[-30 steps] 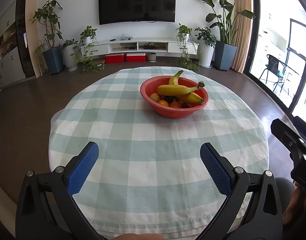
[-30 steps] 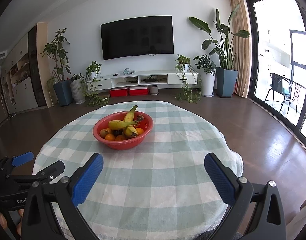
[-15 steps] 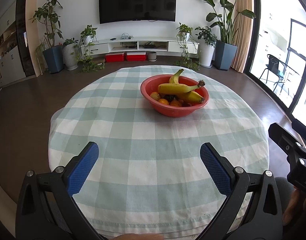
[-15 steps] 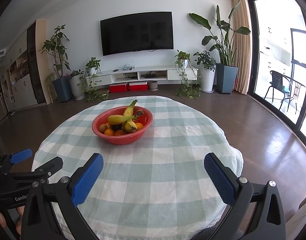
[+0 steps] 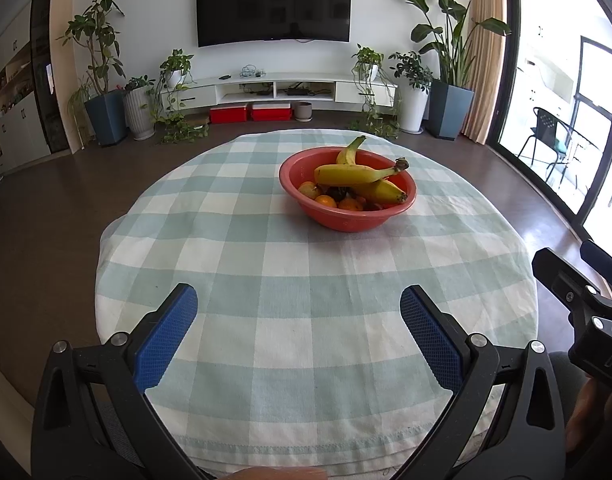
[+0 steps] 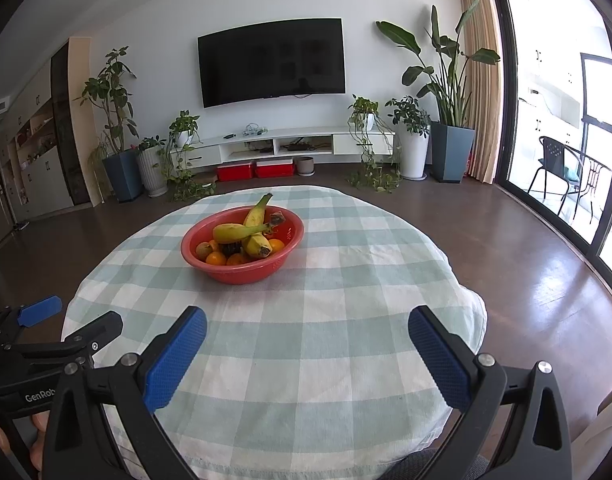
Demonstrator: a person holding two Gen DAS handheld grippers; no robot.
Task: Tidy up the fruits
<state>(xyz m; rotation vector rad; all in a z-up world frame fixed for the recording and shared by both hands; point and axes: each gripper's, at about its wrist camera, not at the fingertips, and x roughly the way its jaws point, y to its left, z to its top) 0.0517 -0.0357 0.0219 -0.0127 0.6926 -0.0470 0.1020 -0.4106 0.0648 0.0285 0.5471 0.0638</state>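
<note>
A red bowl (image 5: pixel 346 220) stands on the round table with the green-and-white checked cloth (image 5: pixel 265 280). It holds yellow bananas (image 5: pixel 354 175), several oranges (image 5: pixel 325 201) and darker fruit. It also shows in the right wrist view (image 6: pixel 233 274), with bananas (image 6: pixel 235 232) on top. My left gripper (image 5: pixel 297 336) is open and empty over the near edge of the table, well short of the bowl. My right gripper (image 6: pixel 306 352) is open and empty, also near the front edge, to the right of the left gripper (image 6: pixel 37 316).
The cloth (image 6: pixel 346 320) hangs over the table rim all round. Dark wood floor surrounds the table. A TV (image 5: pixel 273 4), a low white cabinet (image 5: pixel 281 90) and potted plants (image 5: pixel 103 80) line the far wall. A glass door (image 5: pixel 566 100) is at the right.
Both grippers have drifted slightly; in the right wrist view the bowl sits a little lower and nearer the centre. Both stay open and empty. The fruit has not moved.
</note>
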